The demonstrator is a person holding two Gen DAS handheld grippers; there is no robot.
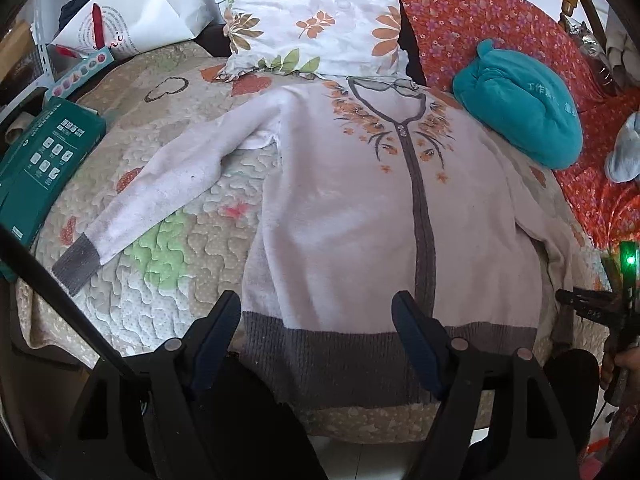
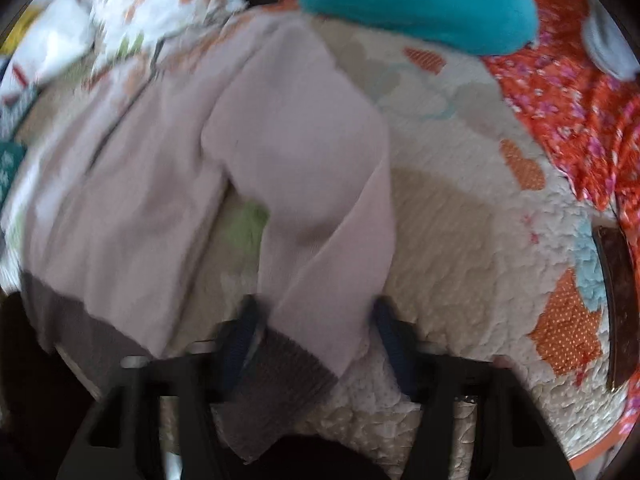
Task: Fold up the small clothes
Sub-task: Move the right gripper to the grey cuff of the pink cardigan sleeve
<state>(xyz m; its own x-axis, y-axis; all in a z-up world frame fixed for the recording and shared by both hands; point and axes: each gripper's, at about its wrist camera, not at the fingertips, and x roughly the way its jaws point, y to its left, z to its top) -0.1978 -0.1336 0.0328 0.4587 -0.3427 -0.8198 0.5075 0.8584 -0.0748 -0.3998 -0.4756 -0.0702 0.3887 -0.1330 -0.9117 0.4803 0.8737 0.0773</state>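
A pale pink cardigan (image 1: 352, 208) with grey hem, grey cuffs and orange flower print lies flat, front up, on a quilted bed cover (image 1: 172, 248). Its one sleeve (image 1: 160, 200) stretches out to the left. My left gripper (image 1: 316, 320) is open, its fingers straddling the grey hem (image 1: 360, 360) just above it. In the blurred right wrist view, the other sleeve (image 2: 304, 184) lies bent beside the body (image 2: 120, 184). My right gripper (image 2: 312, 332) is open with the grey cuff (image 2: 280, 384) between its fingers.
A floral pillow (image 1: 316, 16) and a pair of glasses (image 1: 384, 85) lie beyond the collar. A teal cushion (image 1: 524, 116) sits on a red floral blanket (image 1: 480, 24) at right. A green box (image 1: 44, 160) and a white bag (image 1: 140, 12) lie at left.
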